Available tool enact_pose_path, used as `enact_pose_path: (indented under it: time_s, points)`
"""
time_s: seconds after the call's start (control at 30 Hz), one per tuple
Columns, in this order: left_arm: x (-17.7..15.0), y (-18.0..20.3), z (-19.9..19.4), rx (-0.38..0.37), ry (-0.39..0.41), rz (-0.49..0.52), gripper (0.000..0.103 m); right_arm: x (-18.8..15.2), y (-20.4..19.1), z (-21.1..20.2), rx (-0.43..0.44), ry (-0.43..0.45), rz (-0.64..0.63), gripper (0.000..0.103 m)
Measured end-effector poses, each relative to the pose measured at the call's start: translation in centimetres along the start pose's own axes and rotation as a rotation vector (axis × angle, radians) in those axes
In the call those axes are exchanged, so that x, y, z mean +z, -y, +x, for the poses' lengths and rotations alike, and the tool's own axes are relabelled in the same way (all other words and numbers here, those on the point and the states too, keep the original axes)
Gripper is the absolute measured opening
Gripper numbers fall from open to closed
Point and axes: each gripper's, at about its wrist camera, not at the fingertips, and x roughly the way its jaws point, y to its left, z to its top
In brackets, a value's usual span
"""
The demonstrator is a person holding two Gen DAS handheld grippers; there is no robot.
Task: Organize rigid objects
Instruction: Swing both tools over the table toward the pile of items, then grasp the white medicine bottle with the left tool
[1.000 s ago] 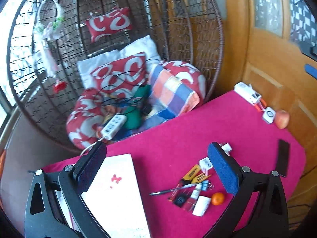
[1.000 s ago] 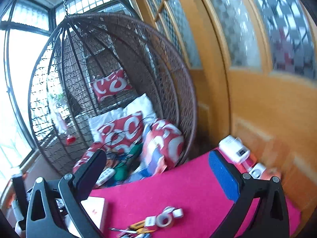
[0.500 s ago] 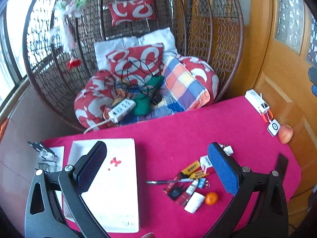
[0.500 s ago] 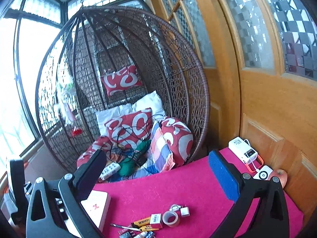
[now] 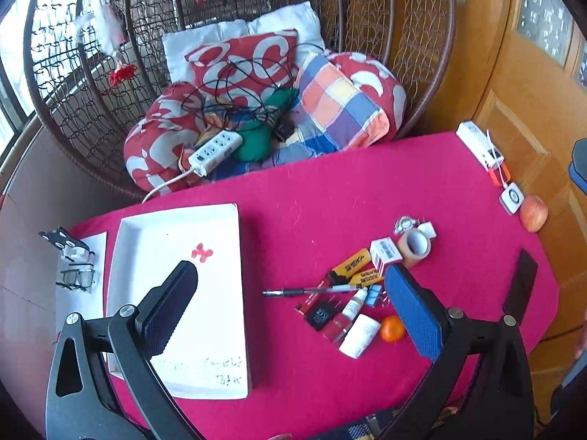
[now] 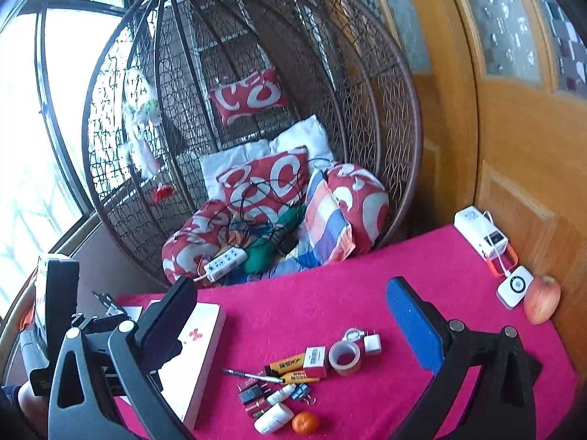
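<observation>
The wicker hanging chair (image 5: 256,55) fills the far side of my view, stuffed with red-and-white cushions (image 5: 242,62), a checked blanket (image 5: 341,106) and a white power strip (image 5: 216,148) tangled in black cable. In front of it spreads the surface (image 5: 330,190), covered in magenta cloth. On its left part lies a white tray (image 5: 176,238) with a small red mark, empty inside.

My left claw (image 5: 290,311) hangs above the surface with its jaws spread wide and nothing between them; the black pad sits over the tray, the blue pad over the clutter. My right claw (image 6: 290,326) is likewise wide open and empty, held higher and farther back.

The things to sort lie in a loose cluster right of the tray: a roll of tape (image 5: 414,247), a small white box (image 5: 385,253) touching it, two yellow markers (image 5: 352,262), a pen (image 5: 312,290) pointing toward the tray, a white bottle (image 5: 359,335), a dropper bottle (image 5: 354,304), a black square block (image 5: 321,315) and a small orange (image 5: 392,328) just beside the white bottle.

Well apart, at the right edge, sit a white device (image 5: 478,145), a small white square unit (image 5: 511,196) and an apple (image 5: 533,212) just beside it. A dark flat slab (image 5: 521,280) lies nearer me.
</observation>
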Motion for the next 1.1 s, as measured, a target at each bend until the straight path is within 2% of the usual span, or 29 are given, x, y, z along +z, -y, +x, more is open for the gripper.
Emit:
enact_pose_path:
  time_s: [0.13, 0.33, 0.47, 0.5, 0.53, 0.6, 0.83, 0.97, 1.07, 1.1]
  points:
    - [-1.2, 0.2, 2.4, -0.028, -0.043, 0.048, 0.103, -0.9, 0.6, 1.0, -0.026, -0.048, -0.015, 0.103]
    - [-6.0, 1.4, 7.4, -0.189, -0.184, 0.152, 0.101, -4.4, 2.4, 3.8, -0.085, -0.213, -0.06, 0.103]
    - [-10.0, 4.3, 10.3, -0.259, -0.28, 0.276, 0.085, -7.5, 4.8, 5.7, -0.112, -0.358, -0.016, 0.103]
    - [-10.6, 4.9, 11.0, -0.265, -0.302, 0.293, 0.072, -8.2, 5.5, 5.9, -0.115, -0.391, 0.003, 0.103]
    - [-11.3, 5.6, 11.8, -0.27, -0.331, 0.304, 0.062, -8.6, 5.8, 6.0, -0.117, -0.402, 0.01, 0.103]
    - [-11.9, 6.5, 13.0, -0.295, -0.368, 0.295, 0.055, -9.0, 6.5, 5.9, -0.12, -0.422, 0.015, 0.103]
    - [-10.7, 7.5, 15.3, -0.309, -0.392, 0.249, 0.055, -9.2, 7.9, 5.5, -0.115, -0.439, 0.019, 0.103]
    - [-10.6, 8.2, 17.5, -0.298, -0.447, 0.238, 0.055, -9.3, 8.4, 5.6, -0.107, -0.456, 0.028, 0.103]
    - [-10.5, 8.9, 18.1, -0.277, -0.429, 0.253, 0.051, -9.4, 8.4, 5.7, -0.087, -0.465, 0.015, 0.103]
    - [-10.4, 9.2, 18.1, -0.264, -0.42, 0.264, 0.04, -9.5, 8.3, 5.9, -0.078, -0.471, 0.011, 0.103]
